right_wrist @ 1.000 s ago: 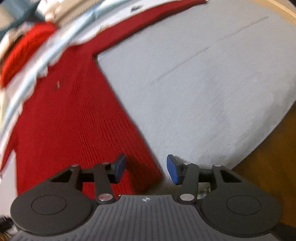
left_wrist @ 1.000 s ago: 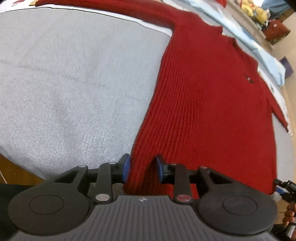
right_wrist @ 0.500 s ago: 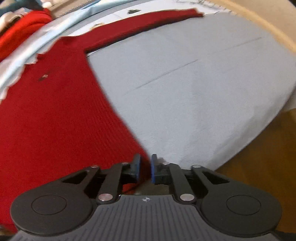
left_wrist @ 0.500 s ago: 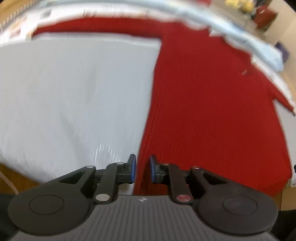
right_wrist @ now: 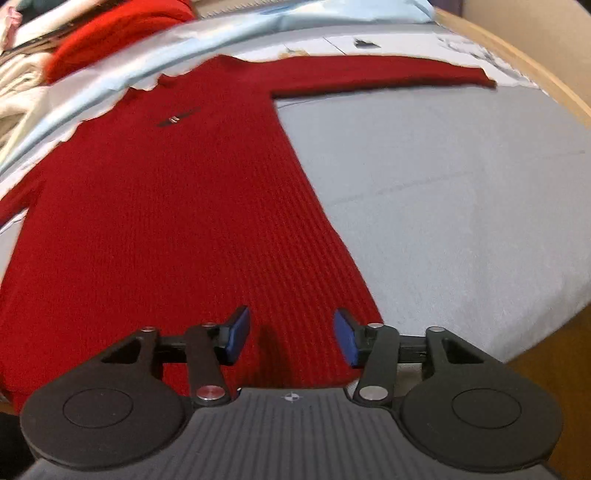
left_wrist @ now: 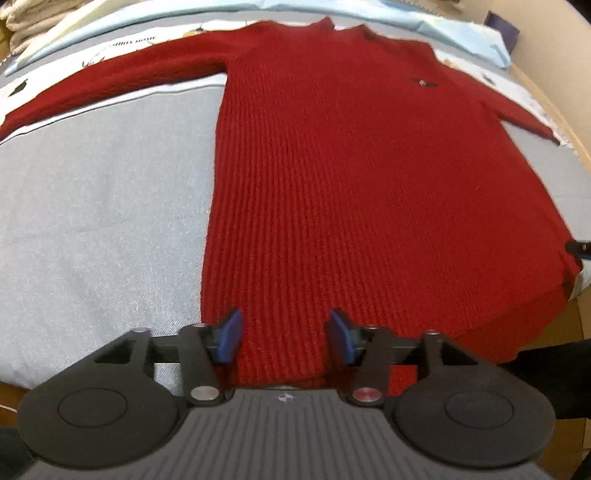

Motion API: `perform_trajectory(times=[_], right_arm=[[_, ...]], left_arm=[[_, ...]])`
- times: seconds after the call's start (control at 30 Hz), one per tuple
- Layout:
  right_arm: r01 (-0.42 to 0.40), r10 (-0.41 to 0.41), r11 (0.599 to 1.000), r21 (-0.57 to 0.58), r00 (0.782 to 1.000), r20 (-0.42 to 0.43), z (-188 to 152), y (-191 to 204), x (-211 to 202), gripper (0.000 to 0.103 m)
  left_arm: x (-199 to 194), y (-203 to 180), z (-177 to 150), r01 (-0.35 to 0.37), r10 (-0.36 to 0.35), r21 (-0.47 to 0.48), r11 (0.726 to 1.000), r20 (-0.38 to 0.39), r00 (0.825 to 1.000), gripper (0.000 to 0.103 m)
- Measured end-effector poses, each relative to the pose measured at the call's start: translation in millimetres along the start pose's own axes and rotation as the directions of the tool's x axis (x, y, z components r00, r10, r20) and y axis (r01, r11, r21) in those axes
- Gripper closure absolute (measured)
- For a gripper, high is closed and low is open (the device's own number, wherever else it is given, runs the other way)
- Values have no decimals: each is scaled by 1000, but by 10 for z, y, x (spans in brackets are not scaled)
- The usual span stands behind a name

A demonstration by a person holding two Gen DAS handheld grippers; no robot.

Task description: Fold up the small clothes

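Observation:
A red knitted sweater (left_wrist: 369, 177) lies flat and face up on a grey cloth (left_wrist: 96, 221), both sleeves spread out, a small dark logo on the chest. My left gripper (left_wrist: 282, 338) is open over the hem near its left corner. My right gripper (right_wrist: 291, 338) is open over the hem near the right corner of the sweater (right_wrist: 166, 221). Neither gripper holds anything. The hem's front edge hangs a little over the cloth's edge.
Light blue fabric (left_wrist: 461, 26) and white printed sheets lie beyond the collar. A pile of red cloth (right_wrist: 110, 33) and cream cloth sits at the far left in the right wrist view. A wooden edge (right_wrist: 517, 62) runs along the right.
Both grippers closed on the hem corners half a second ago and have now opened. Both views have pulled back and turned toward the sweater's middle.

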State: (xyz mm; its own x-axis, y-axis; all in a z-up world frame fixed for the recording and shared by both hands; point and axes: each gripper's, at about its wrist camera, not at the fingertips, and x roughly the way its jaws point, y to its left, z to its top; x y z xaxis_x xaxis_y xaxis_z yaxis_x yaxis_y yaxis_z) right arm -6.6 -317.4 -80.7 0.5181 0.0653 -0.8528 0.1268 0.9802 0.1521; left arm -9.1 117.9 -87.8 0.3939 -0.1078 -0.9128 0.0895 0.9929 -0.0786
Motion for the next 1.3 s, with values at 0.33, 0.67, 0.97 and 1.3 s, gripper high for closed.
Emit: perform_trajectory(times=[0.33,0.67,0.97,1.3], right_arm=[[8,1,998,-68,991,134,-136,219,-395,42],[-45,74,996,-76,895,441,650,208,-1195,26],[-100,70,994,44,895,441,912,206,-733,25],[-128,131,991,-36,905,405,998,391,-532,25]], left_arm=[[-154,-159,266,-13,25,-70,997,164,986,21],[-384,-275,273,-111,124,-57,992,353,927,19],[-589,-60,211,-115,170,-175,978,340,925,19],[-772,-145,267,-158,240,-253,955,341,909,19]])
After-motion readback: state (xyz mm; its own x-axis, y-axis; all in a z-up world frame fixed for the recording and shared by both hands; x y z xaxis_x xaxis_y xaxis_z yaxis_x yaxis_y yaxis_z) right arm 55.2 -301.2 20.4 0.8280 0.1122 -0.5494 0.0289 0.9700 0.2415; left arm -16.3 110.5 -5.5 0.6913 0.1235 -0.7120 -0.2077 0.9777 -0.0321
